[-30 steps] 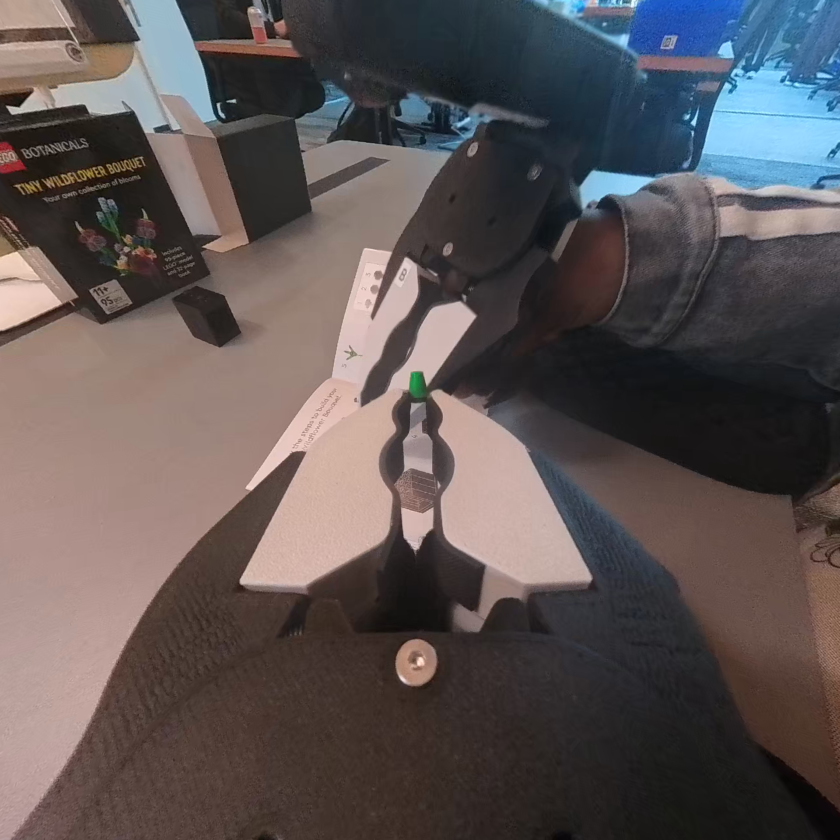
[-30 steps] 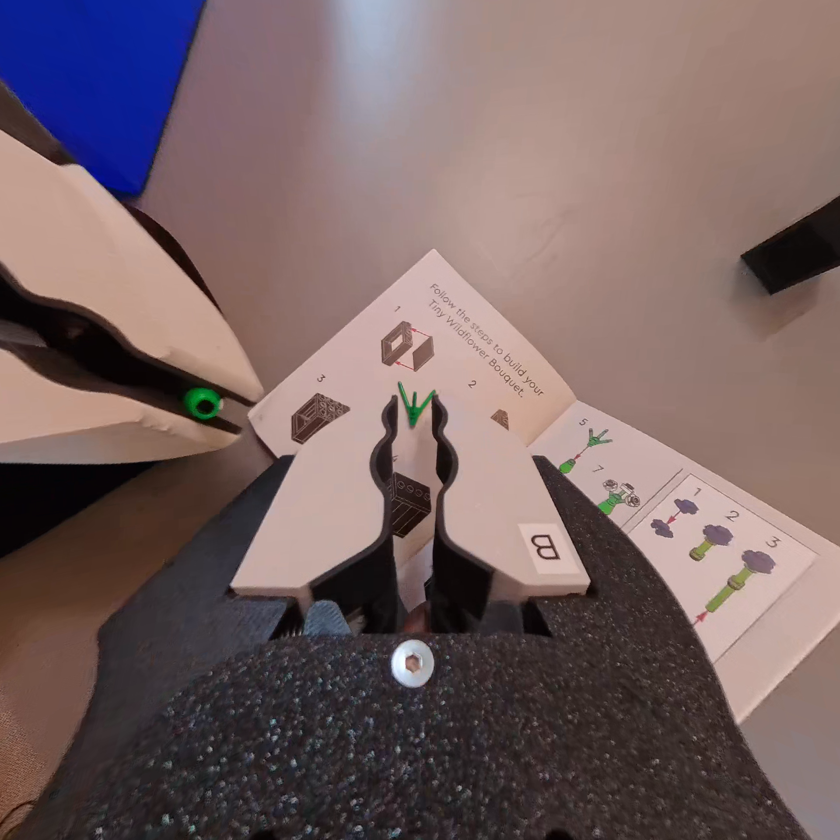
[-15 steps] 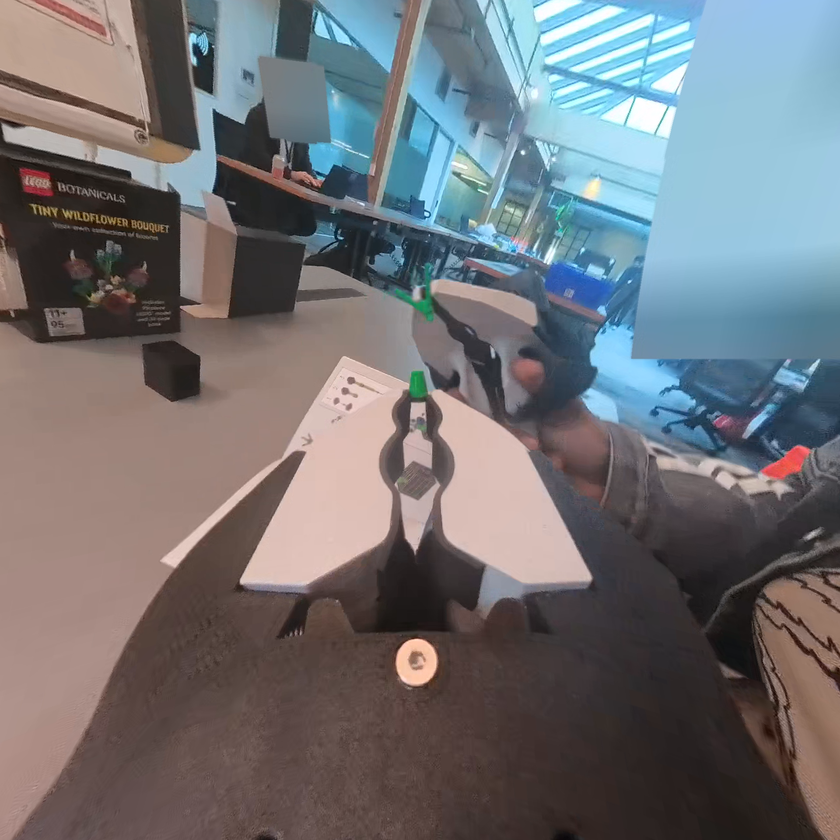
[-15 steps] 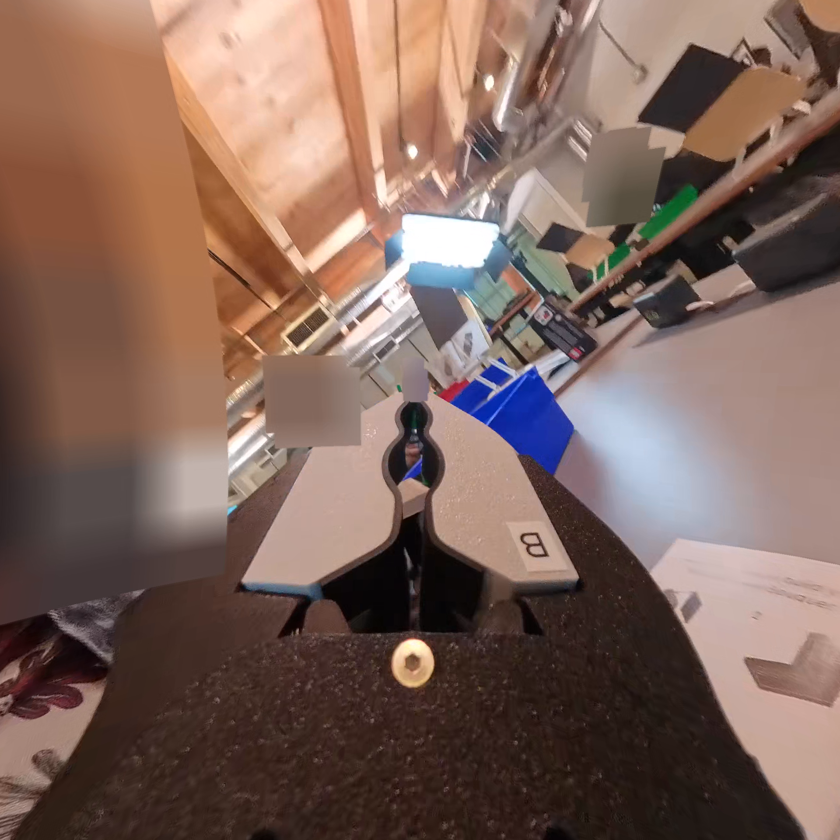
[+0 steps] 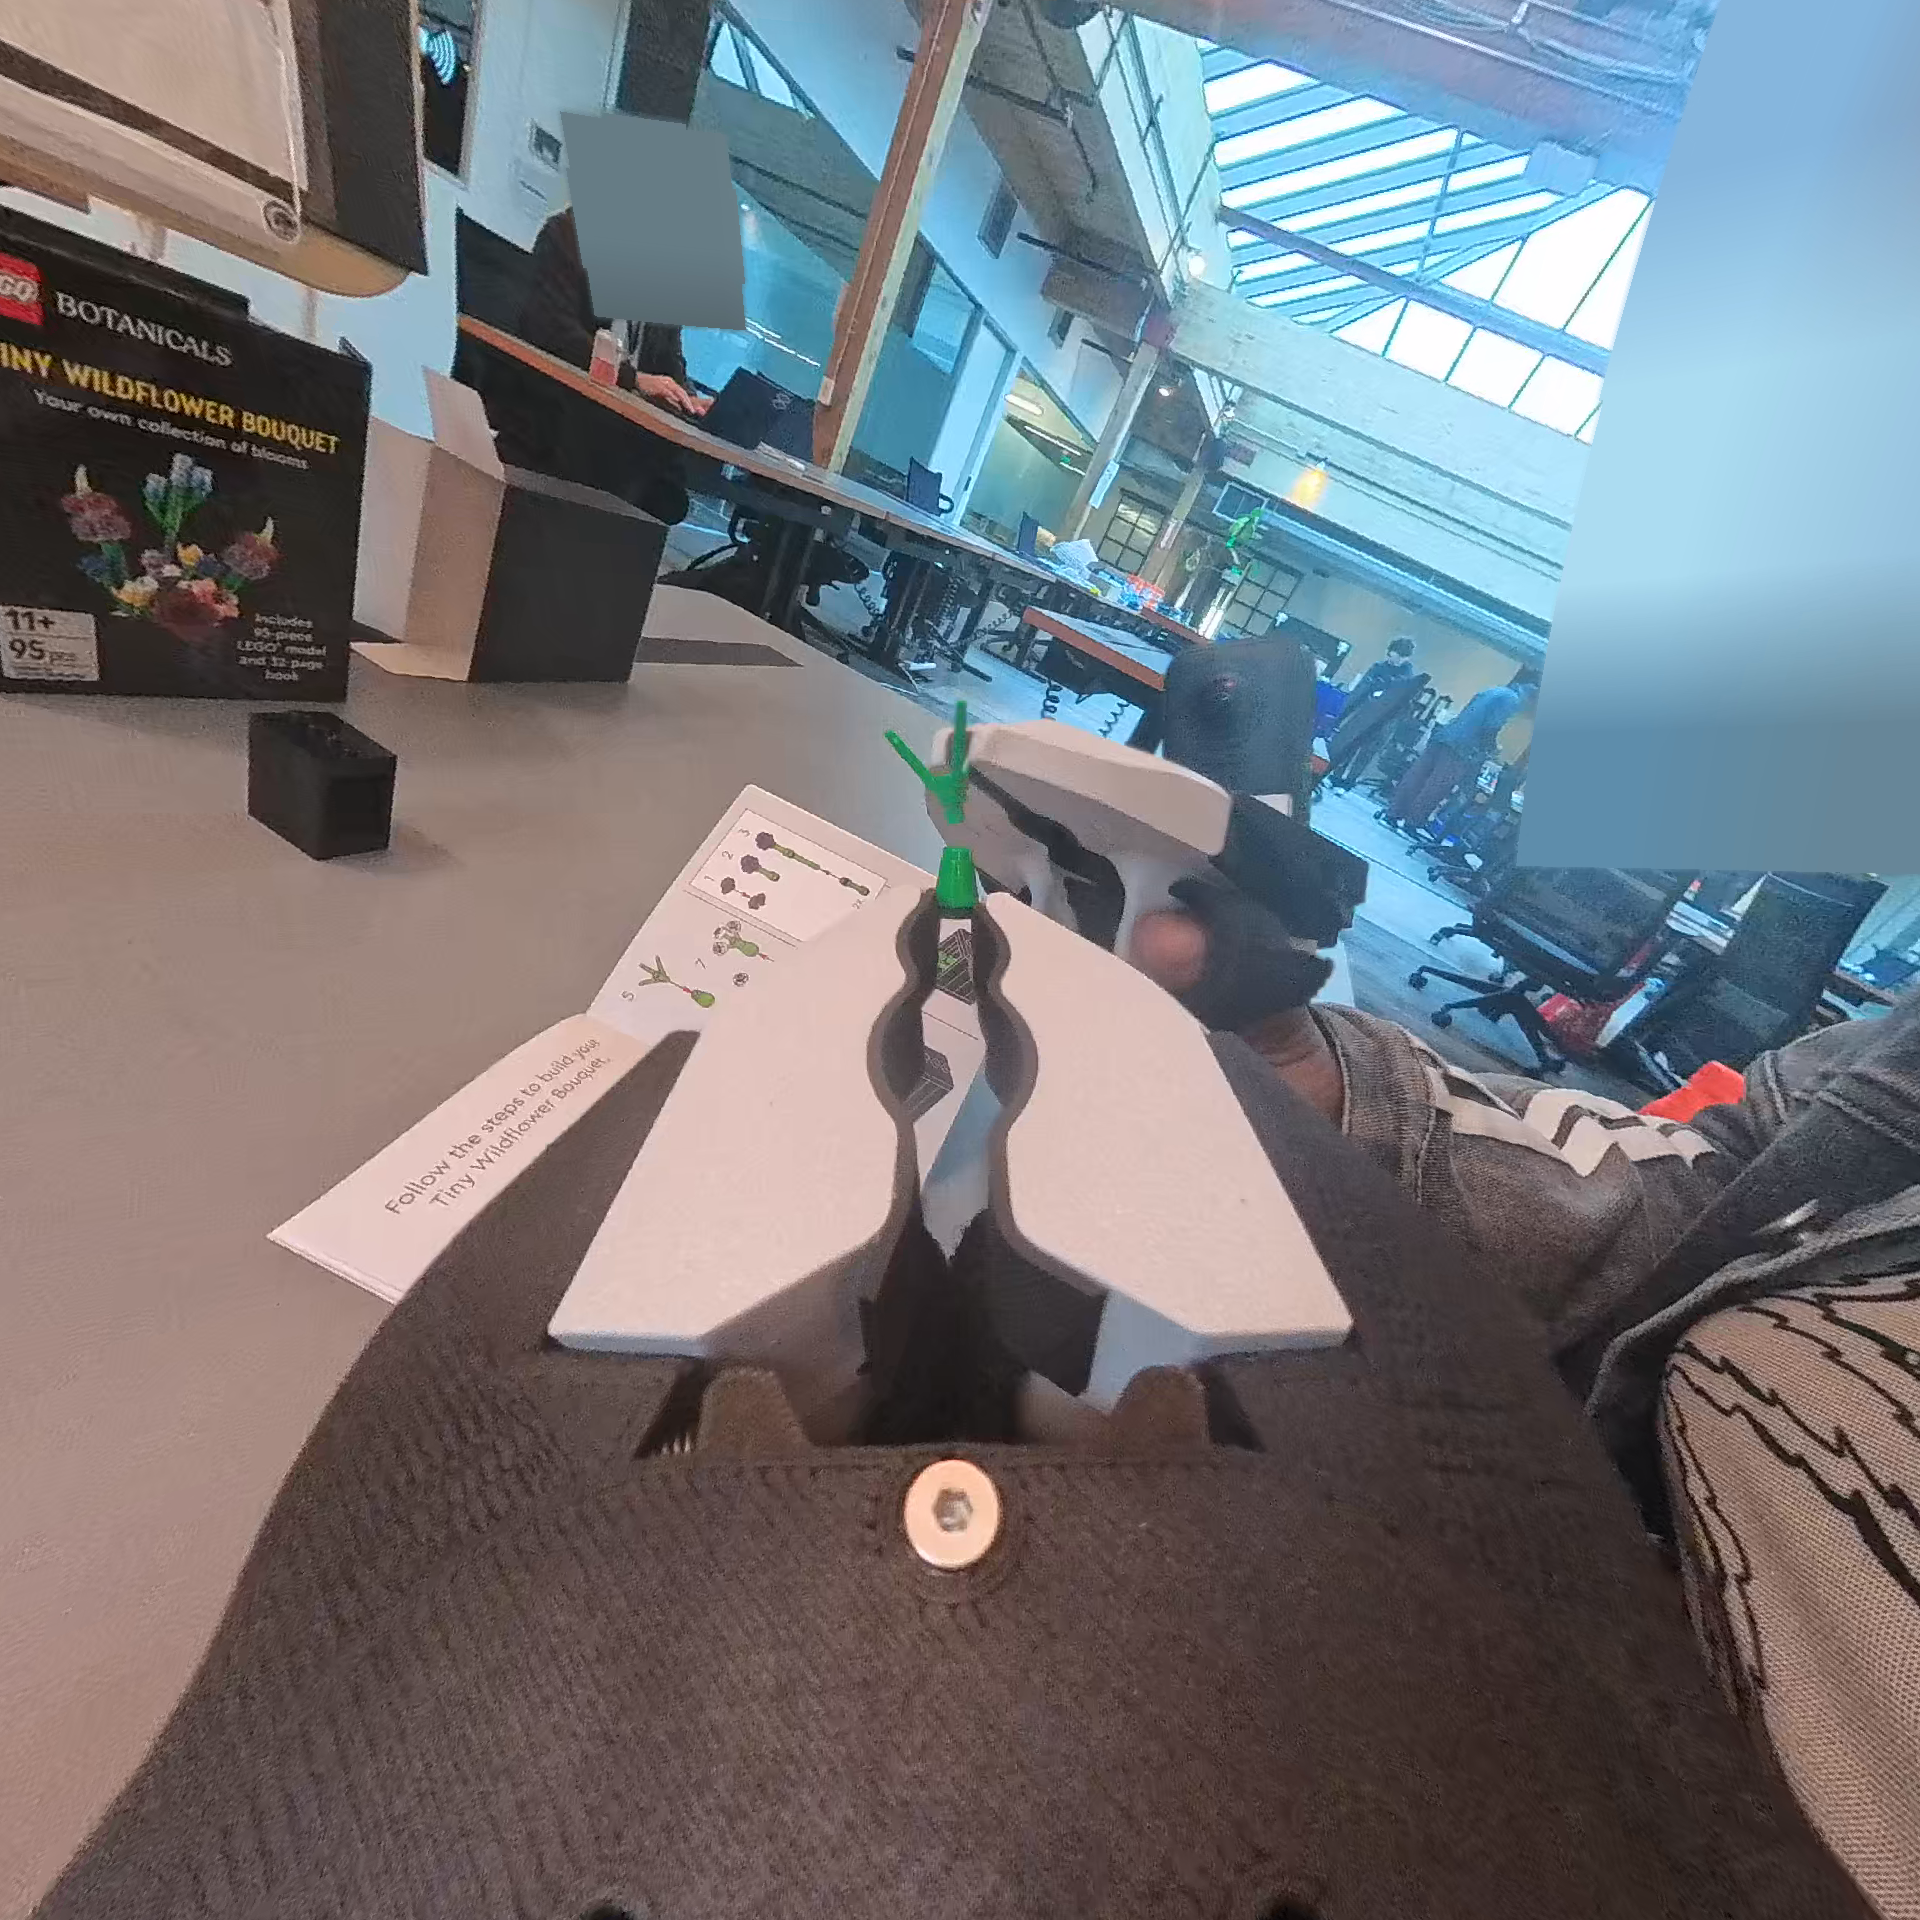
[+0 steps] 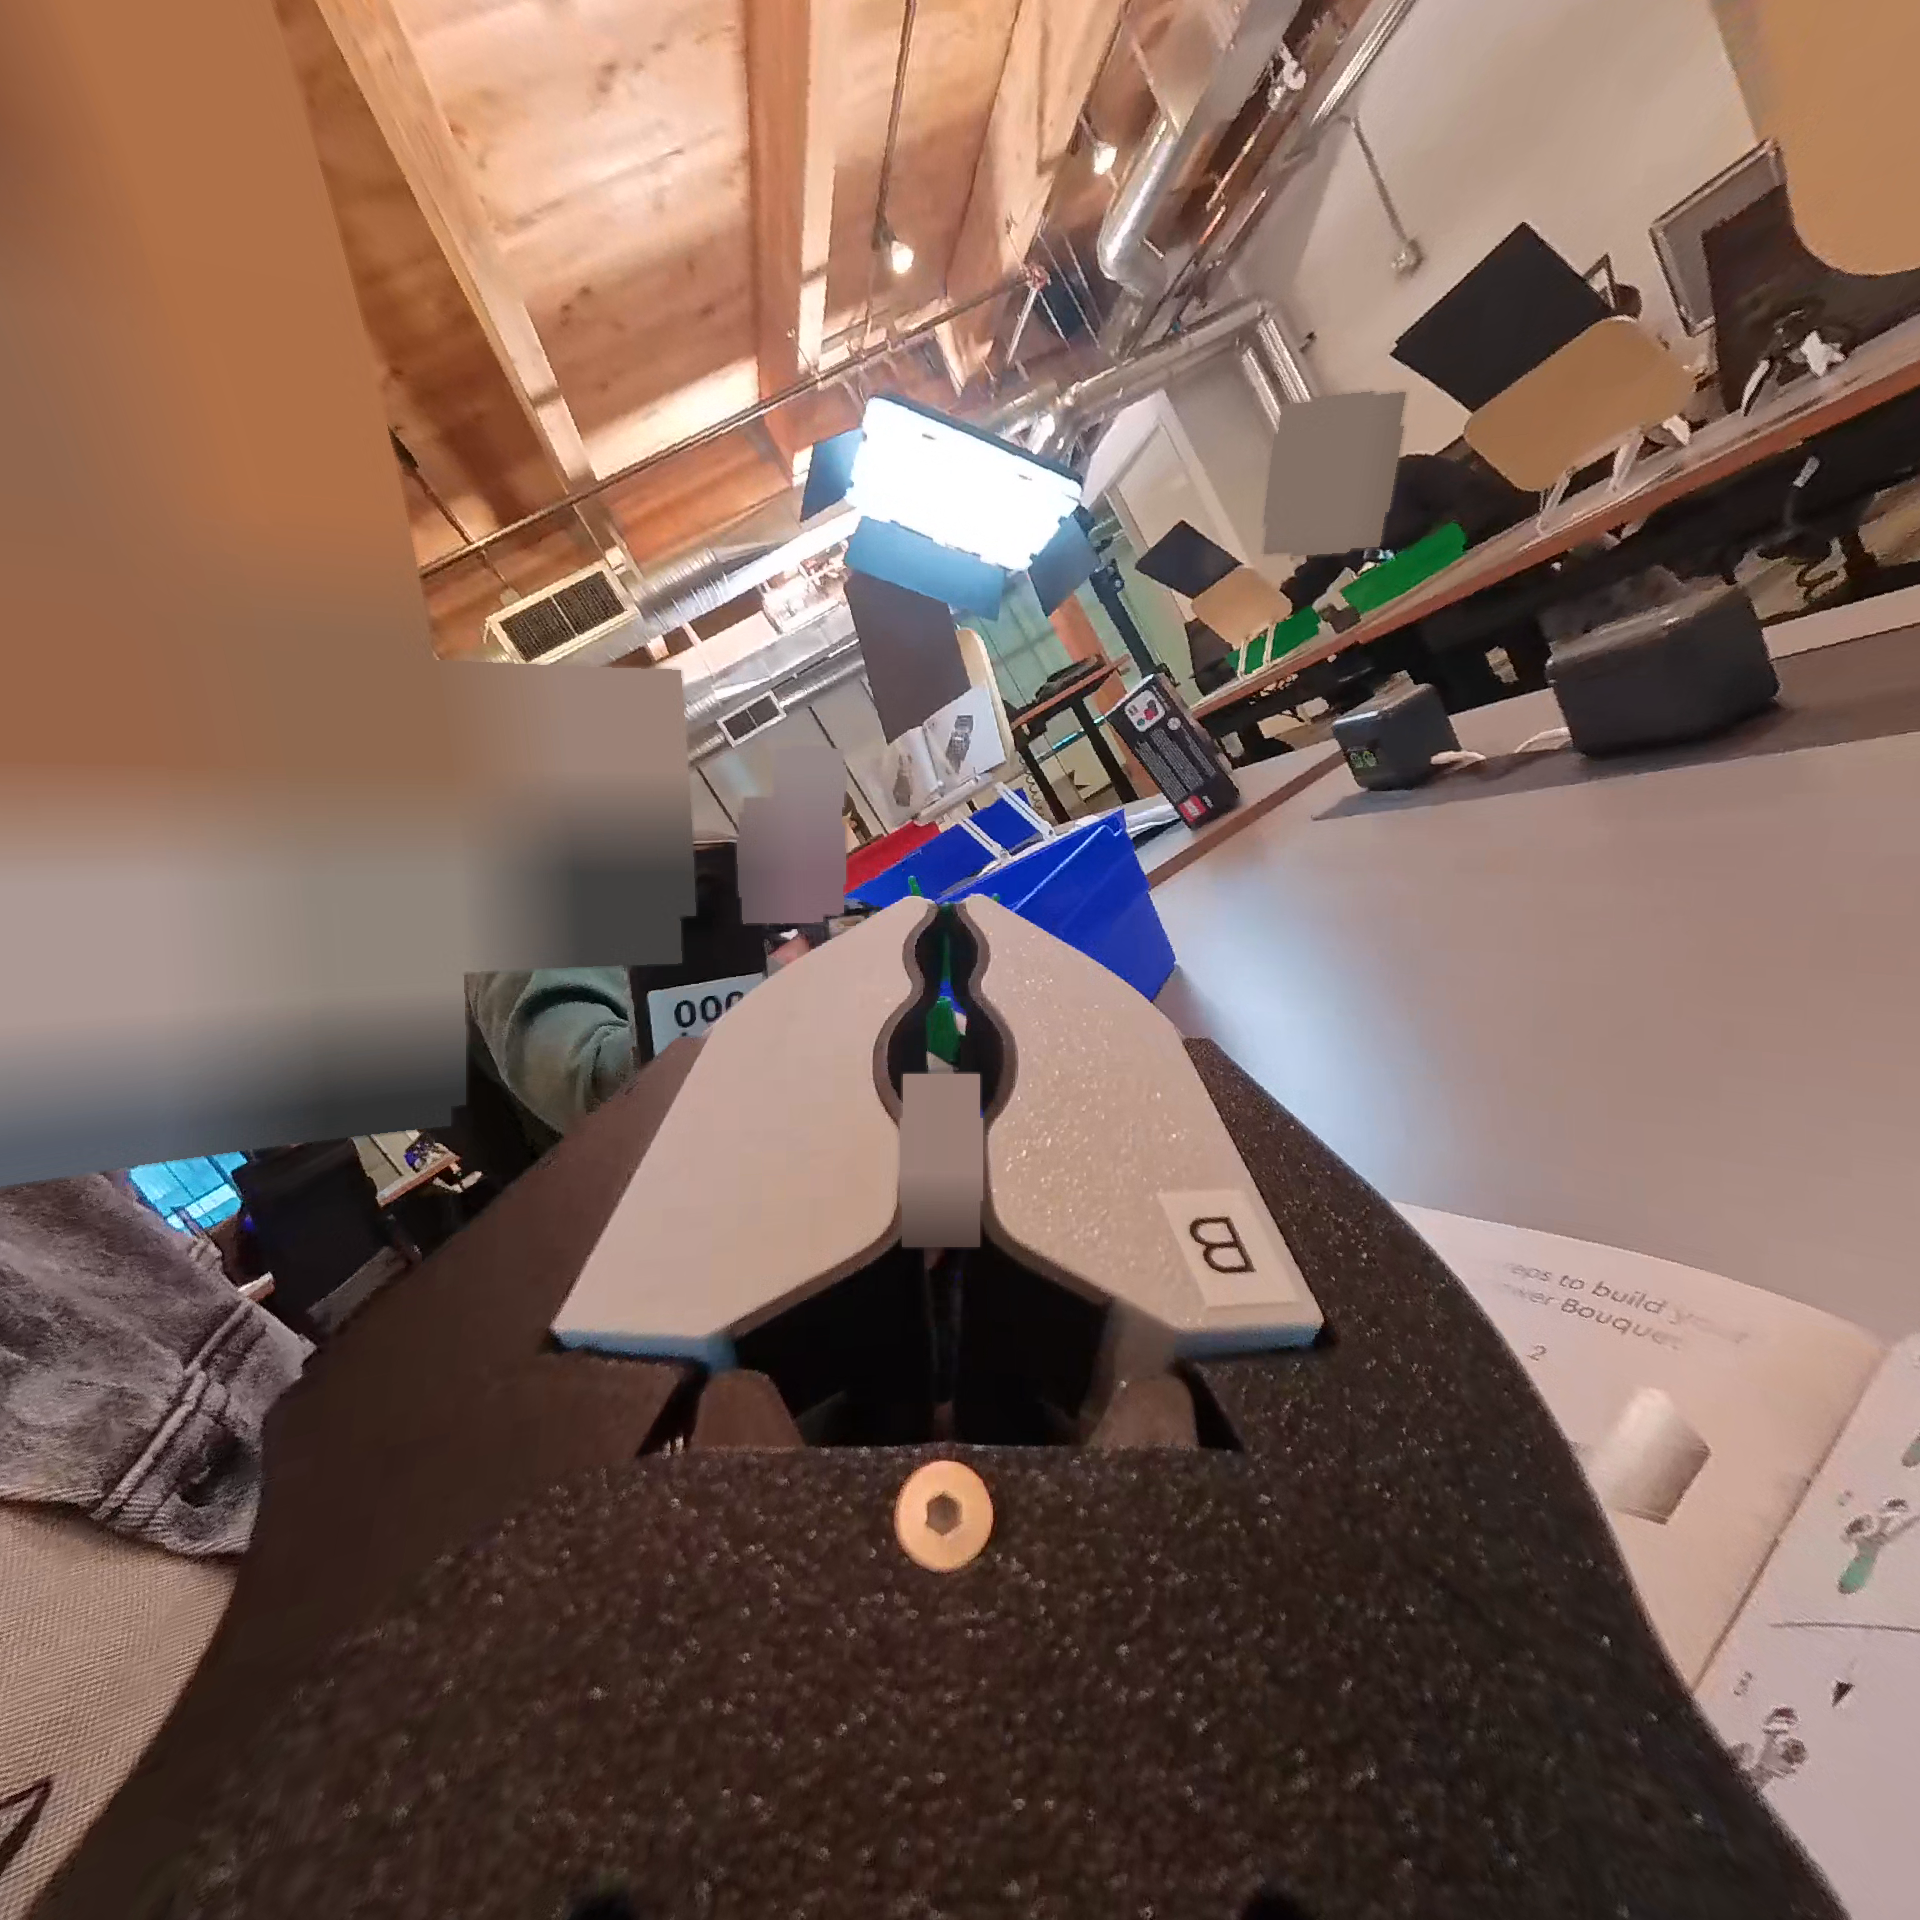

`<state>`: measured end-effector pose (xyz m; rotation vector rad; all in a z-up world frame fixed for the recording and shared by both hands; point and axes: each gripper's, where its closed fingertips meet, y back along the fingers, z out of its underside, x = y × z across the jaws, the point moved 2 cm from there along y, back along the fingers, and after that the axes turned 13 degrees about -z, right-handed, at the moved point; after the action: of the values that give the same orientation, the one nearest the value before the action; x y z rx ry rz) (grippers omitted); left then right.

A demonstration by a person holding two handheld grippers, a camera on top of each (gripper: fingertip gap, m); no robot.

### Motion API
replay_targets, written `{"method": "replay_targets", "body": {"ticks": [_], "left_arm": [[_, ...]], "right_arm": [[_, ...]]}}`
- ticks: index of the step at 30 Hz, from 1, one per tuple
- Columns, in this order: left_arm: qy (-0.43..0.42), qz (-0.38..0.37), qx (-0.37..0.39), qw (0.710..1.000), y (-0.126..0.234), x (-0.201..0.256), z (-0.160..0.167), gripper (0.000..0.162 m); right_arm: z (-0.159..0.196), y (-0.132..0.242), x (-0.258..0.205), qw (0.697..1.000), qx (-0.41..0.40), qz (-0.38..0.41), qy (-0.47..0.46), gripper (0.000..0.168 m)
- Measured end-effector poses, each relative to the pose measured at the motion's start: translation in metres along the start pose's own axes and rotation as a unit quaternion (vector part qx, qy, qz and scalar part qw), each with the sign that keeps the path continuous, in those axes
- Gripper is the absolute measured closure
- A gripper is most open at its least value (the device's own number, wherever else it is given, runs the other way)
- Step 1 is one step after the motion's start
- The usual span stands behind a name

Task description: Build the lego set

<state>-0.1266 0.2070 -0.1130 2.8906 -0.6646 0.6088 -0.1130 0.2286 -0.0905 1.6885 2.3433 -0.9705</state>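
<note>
Pinching a small green cone piece [image 5: 955, 881] at its tips, the left gripper [image 5: 953, 906] is closed on it above a grey table [image 5: 187, 1039]. Just beyond, the right gripper [image 5: 961, 795] is closed on a green forked stem piece [image 5: 932, 762], held directly over the cone; whether the two pieces touch cannot be told. In the right wrist view, the right gripper [image 6: 944, 910] shows only slivers of green [image 6: 941, 1023] between its fingers, one of which bears a white letter sticker [image 6: 1226, 1247]. Under the grippers lies an open instruction booklet [image 5: 499, 1132] with printed steps. Farther left stand a small black block [image 5: 320, 784], an opened black carton [image 5: 540, 577] and the black set box [image 5: 171, 499] picturing flowers. Around this is an open office with wooden ceiling beams, skylights, long desks, chairs and a bright studio lamp [image 6: 951, 494].
</note>
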Motion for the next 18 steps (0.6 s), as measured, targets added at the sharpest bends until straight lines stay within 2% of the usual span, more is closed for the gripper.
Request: {"method": "replay_targets", "body": {"ticks": [1,18], "left_arm": [[0.003,0.001,-0.001,1.0,0.0001,-0.0002,0.0001,0.155],[0.022,0.013,0.0,1.0,0.0022,-0.0015,-0.0005,0.155]], "right_arm": [[0.0013,-0.0009,-0.0009,1.0,-0.003,-0.003,-0.002,0.168],[0.0055,-0.0021,-0.0013,1.0,-0.024,0.005,0.016,0.168]]}}
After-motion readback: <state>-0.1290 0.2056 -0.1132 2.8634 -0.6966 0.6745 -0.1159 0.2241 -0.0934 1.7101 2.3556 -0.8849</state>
